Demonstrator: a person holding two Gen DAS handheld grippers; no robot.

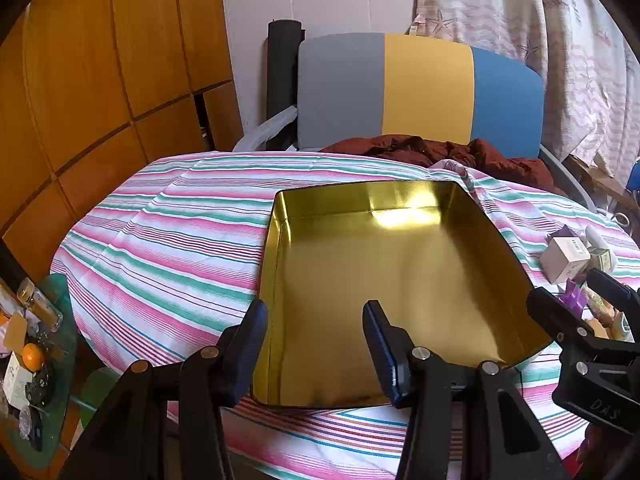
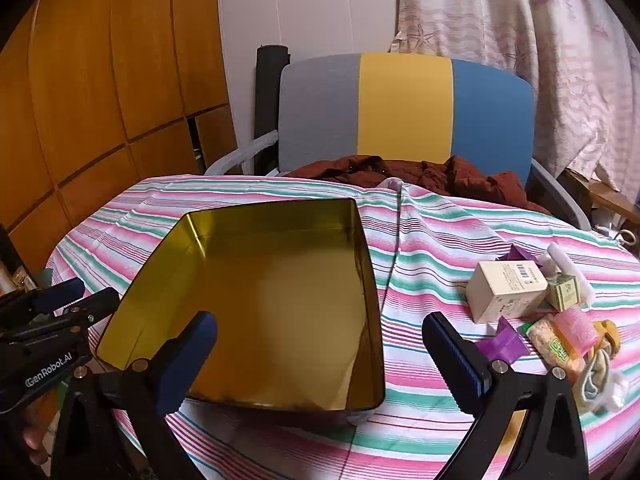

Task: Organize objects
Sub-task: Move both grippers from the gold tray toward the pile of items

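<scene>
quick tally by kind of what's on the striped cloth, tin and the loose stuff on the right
gold tin: 1, nothing inside
cream box: 1
small green box: 1
purple pieces: 2
pink item: 1
snack packet: 1
white bottle: 1
total: 8 clearly visible; the pile's near edge is too jumbled to count

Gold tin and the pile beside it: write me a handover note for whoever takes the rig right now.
Left gripper: open, empty, over the gold tin's near edge.
Right gripper: open, empty, at the tin's near right corner.
Tin sits empty on the striped tablecloth.
To its right lie a cream carton, a small green box, purple pieces and snack packets.
Done: nothing in the tin.
Left: every item.
</scene>
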